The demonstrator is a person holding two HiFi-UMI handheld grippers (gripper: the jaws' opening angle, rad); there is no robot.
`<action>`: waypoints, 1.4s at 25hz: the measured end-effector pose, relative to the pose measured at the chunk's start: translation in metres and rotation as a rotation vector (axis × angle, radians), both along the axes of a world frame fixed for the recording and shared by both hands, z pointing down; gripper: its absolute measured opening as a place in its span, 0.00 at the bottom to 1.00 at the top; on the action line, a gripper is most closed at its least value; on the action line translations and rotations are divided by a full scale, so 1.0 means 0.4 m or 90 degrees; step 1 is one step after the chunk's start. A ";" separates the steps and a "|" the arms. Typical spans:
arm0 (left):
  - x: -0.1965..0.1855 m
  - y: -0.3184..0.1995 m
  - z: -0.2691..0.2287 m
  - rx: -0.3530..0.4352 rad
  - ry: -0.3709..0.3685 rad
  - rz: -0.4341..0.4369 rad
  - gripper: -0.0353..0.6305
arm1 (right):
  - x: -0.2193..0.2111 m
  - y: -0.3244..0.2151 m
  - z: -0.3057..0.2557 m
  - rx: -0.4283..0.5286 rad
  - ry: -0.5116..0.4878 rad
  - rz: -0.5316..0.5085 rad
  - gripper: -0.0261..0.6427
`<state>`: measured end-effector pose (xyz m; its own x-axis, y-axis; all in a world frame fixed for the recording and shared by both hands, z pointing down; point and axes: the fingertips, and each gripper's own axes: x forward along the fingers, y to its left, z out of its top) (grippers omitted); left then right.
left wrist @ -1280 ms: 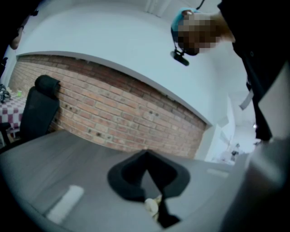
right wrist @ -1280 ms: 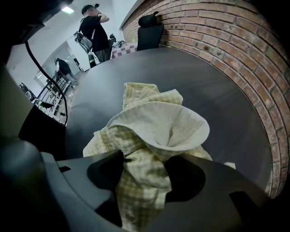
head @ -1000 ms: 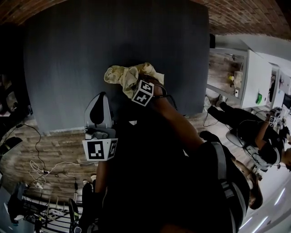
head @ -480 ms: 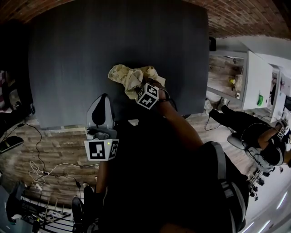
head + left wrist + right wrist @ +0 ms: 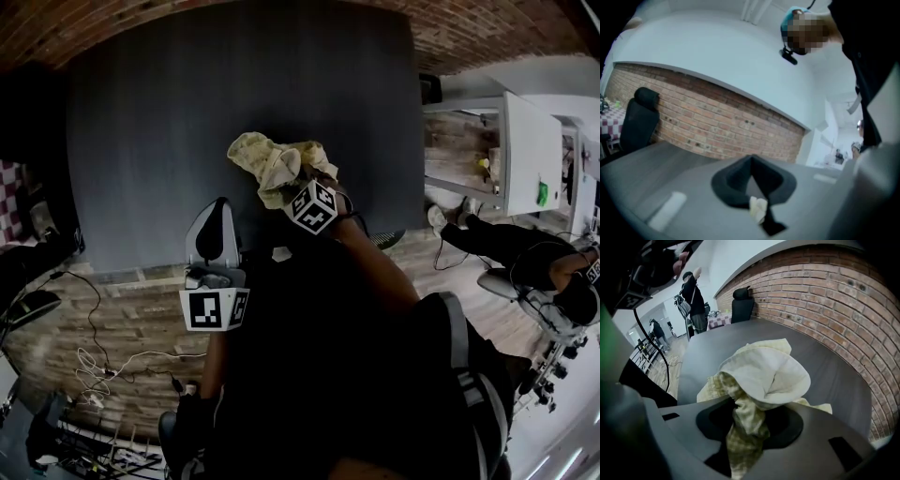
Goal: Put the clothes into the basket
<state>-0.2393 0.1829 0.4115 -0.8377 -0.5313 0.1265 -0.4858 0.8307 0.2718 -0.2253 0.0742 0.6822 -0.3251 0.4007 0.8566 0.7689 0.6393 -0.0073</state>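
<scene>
I saw my right tongs pinching a soft, pale yellow cloth with little green checks. The two sides had just been closing, and the cloth was squeezed tight between them. A strip of it hung down through the gap, and the rest puffed out past the tips in a big, floppy fold.

From the head view, the cloth was bunched up over the wide, dark grey counter, close to the counter's near edge. I could not tell if its lowest folds touched the top or not.

My left tongs were off to the left of the cloth, over that same near edge. They pointed out across the counter, and the two sides met at the tip — closed, with nothing held.

Behind the counter stood a red brick wall. A black chair sat at the far end of the counter. A person in dark clothes stood farther back in the room, one arm up. Under me was a brown wooden floor with thin white wires lying on it.
</scene>
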 end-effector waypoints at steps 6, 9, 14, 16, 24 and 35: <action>0.017 -0.041 -0.032 -0.003 -0.022 0.037 0.06 | -0.001 -0.019 -0.082 -0.042 -0.050 0.048 0.27; 0.012 -0.062 -0.053 -0.003 -0.035 0.050 0.06 | -0.002 -0.038 -0.113 -0.051 -0.069 0.070 0.27; 0.006 -0.107 -0.080 -0.005 -0.049 0.067 0.06 | -0.012 -0.081 -0.163 -0.077 -0.100 0.113 0.27; 0.010 -0.131 -0.083 -0.008 -0.048 0.074 0.06 | -0.011 -0.101 -0.184 -0.085 -0.117 0.123 0.27; 0.045 -0.179 -0.063 -0.024 -0.036 0.088 0.06 | -0.006 -0.172 -0.249 -0.138 -0.171 0.184 0.27; 0.065 -0.232 -0.083 0.018 -0.068 0.260 0.06 | 0.078 -0.208 -0.353 -0.136 -0.251 0.351 0.27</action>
